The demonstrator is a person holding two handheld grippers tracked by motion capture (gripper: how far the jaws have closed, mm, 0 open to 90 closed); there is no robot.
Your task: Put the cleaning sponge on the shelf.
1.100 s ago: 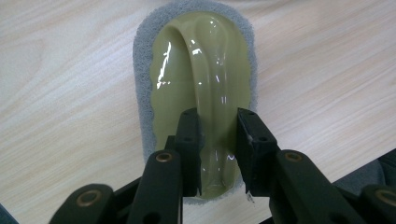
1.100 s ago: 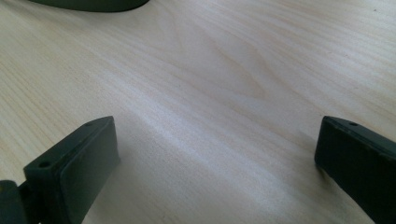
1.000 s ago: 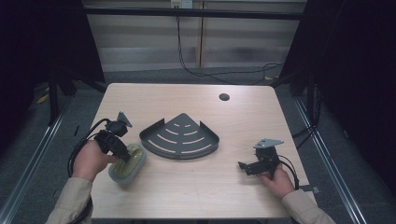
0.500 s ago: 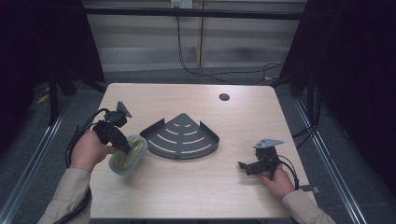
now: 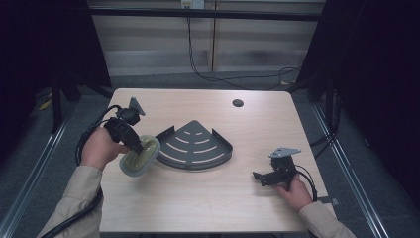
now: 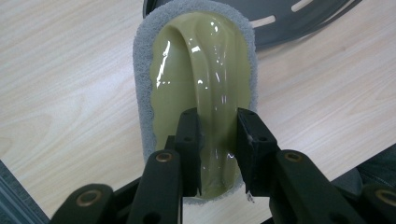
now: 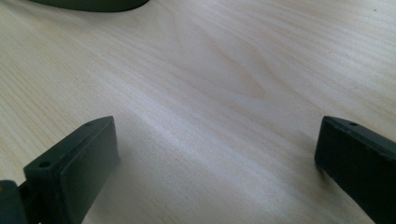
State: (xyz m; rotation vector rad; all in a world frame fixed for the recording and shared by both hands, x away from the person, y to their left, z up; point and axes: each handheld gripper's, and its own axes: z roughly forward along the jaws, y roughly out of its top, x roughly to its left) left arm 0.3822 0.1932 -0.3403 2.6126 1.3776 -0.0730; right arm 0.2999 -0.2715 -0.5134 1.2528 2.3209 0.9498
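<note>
Wooden table carries a corner rack. Left gripper clamps the sponge scrubber's handle at nine o'clock; placing it probably follows. Right gripper rests agape.

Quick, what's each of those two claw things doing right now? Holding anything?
Left gripper: shut on the scrubbing pad, fingers pinching its raised handle.
Right gripper: open, holding nothing, above bare table.

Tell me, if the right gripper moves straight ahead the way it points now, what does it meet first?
Probably nothing: the right gripper, jaws open, points left over bare table, passing in front of the dark corner rack, though depth is uncertain.
</note>
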